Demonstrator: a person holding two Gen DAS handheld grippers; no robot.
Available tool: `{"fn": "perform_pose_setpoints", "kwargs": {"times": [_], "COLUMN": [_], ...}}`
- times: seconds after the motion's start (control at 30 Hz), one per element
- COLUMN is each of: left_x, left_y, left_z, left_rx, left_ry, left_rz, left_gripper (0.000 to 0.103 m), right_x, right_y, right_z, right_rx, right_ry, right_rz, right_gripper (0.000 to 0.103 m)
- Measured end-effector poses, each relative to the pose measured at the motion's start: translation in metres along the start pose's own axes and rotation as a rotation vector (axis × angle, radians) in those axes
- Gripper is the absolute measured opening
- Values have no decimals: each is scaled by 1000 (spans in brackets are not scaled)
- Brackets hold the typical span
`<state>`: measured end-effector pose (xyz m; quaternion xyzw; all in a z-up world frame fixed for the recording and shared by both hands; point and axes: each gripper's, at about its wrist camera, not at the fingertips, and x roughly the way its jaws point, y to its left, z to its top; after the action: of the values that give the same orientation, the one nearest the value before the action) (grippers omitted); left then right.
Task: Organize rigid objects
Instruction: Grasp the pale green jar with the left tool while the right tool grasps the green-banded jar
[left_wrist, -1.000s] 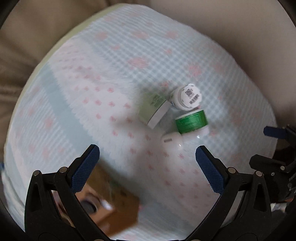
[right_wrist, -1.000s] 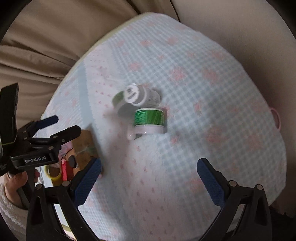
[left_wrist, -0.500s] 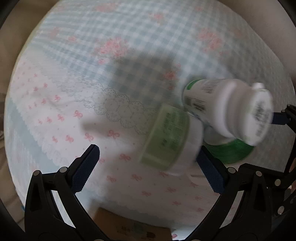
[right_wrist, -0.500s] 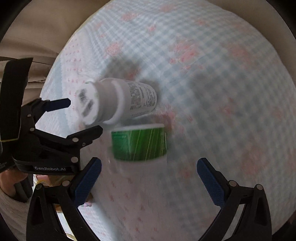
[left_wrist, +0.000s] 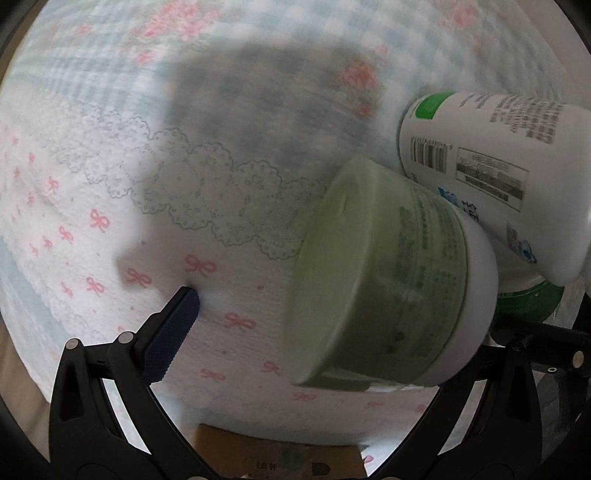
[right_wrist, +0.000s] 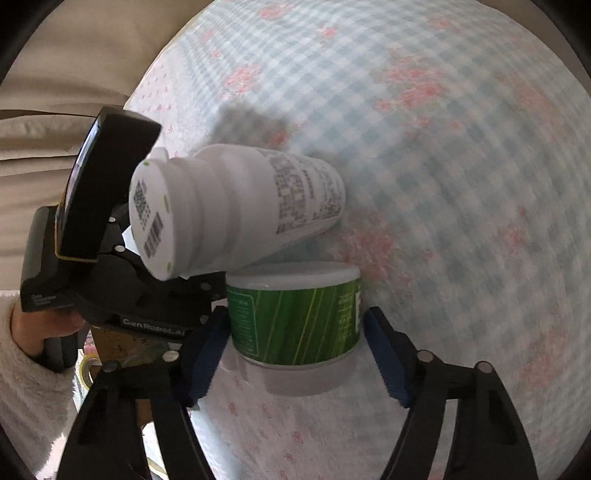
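While the dark green jar (right_wrist: 295, 321) sits lid down on the bed (right_wrist: 461, 147), the right gripper (right_wrist: 295, 345) has its two blue fingers (right_wrist: 205, 358) on either side of it. The fingers are close to the jar's sides, and the left one looks like it touches, but I cannot tell if they squeeze it yet. A white bottle (right_wrist: 236, 206) lies on its side and leans on top of this jar. A pale green jar (left_wrist: 388, 291) lies tipped over just beside them, touching the bottle. All three are bunched near the front edge of the bed.

The left gripper (left_wrist: 321, 332) is at the pale green jar with its fingers (left_wrist: 173, 332) spread wide. One finger presses into the blanket; the other is hidden behind the jar.

I think this is the grabbing step. Next, both grippers need to close gently. The bottle may roll off when the dark green jar lifts, so slow is best. A cardboard box (left_wrist: 280, 458) waits below the bed's edge.
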<state>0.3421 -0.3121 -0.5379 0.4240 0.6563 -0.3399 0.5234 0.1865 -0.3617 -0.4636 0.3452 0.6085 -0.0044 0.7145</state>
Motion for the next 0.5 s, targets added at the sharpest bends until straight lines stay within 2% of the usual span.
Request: {"fn": "perform_pose_setpoints", "kwargs": {"times": [0.27,0.4,0.5], "left_x": [8,1,-11], "left_y": [-8,-15,-17], "left_z": [17,21,11], "left_rx": [20,20,61], "left_ry": [93,38,-36], "left_rz": [1,9,26], "left_gripper": [103,102,93], "right_x": [2,0,1], "right_y": [-1,0,3], "right_z": [3,1,2], "right_rx": [18,20,13], "right_ry": [-4,-13,-19], "right_rz": [4,4,0], "right_gripper": [67,67,67]}}
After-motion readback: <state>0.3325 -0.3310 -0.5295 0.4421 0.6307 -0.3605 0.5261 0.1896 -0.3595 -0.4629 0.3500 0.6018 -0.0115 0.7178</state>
